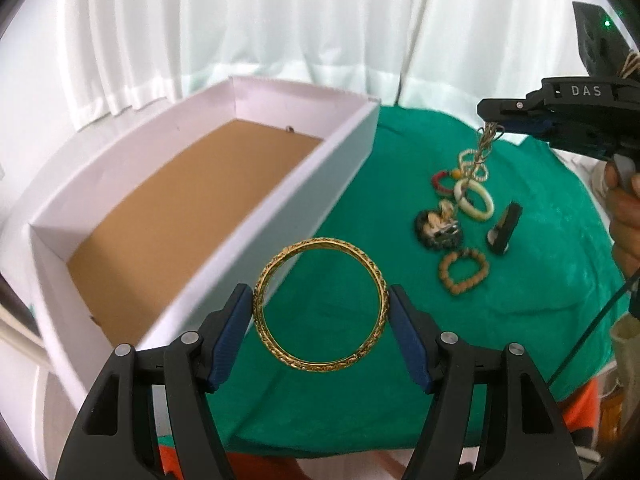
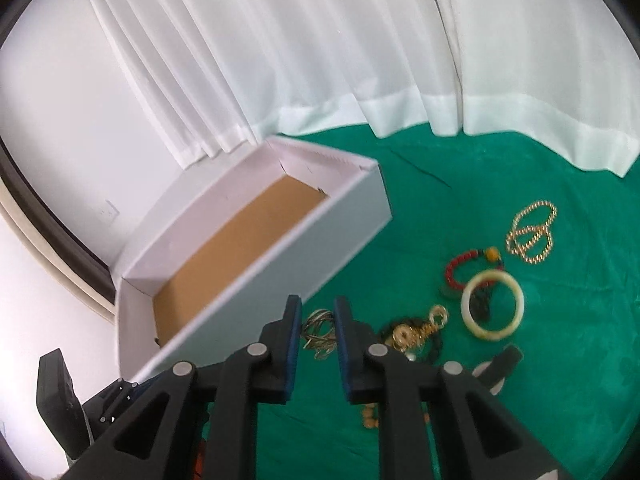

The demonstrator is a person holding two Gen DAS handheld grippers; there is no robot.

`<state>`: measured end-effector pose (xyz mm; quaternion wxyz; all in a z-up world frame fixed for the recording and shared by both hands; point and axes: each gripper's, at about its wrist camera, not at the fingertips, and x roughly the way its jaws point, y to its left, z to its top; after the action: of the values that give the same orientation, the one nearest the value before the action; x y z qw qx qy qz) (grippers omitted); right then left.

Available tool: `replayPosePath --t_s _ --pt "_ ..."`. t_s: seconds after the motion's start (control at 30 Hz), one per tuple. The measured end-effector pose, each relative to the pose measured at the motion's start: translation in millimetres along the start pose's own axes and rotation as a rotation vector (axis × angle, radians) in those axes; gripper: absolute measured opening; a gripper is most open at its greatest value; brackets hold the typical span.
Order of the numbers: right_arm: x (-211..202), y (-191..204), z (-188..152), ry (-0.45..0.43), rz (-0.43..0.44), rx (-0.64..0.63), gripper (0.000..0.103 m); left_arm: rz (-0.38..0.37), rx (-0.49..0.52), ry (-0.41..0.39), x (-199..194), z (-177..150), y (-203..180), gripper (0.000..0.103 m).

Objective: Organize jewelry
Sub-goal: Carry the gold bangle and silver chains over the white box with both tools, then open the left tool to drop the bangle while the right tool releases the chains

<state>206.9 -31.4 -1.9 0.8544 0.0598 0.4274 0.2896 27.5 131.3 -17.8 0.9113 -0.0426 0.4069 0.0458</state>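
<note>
Left wrist camera looks forward and down past its jaws, close above the green cloth [image 1: 360,400], white box [image 1: 248,216] at ten o'clock. Right wrist camera looks down from higher, box [image 2: 280,248] at nine o'clock. Both share the box, cloth and cream bangle [image 1: 474,201] [image 2: 493,305].

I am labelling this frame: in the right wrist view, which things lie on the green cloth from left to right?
White box → thin bangles in the right gripper → red bead bracelet → cream bangle → gold bead chain.
</note>
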Motion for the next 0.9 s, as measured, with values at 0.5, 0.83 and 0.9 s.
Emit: replayPosePath --t_s 0.5,0.83,0.9 --pt "-38.5 110.9 50.7 -0.074 0.151 -0.175 0.017 0.017 -0.091 -0.049 -50.2 39.8 49.0 0.070" --pt "-2.9 207.7 81.6 -0.080 0.265 -0.301 0.017 0.221 -0.180 -0.059 -43.7 66.5 129.0 0.070" --pt "17.1 212.4 82.1 -0.059 0.270 -0.292 0.017 0.247 -0.206 -0.034 -32.8 61.4 143.9 0.070"
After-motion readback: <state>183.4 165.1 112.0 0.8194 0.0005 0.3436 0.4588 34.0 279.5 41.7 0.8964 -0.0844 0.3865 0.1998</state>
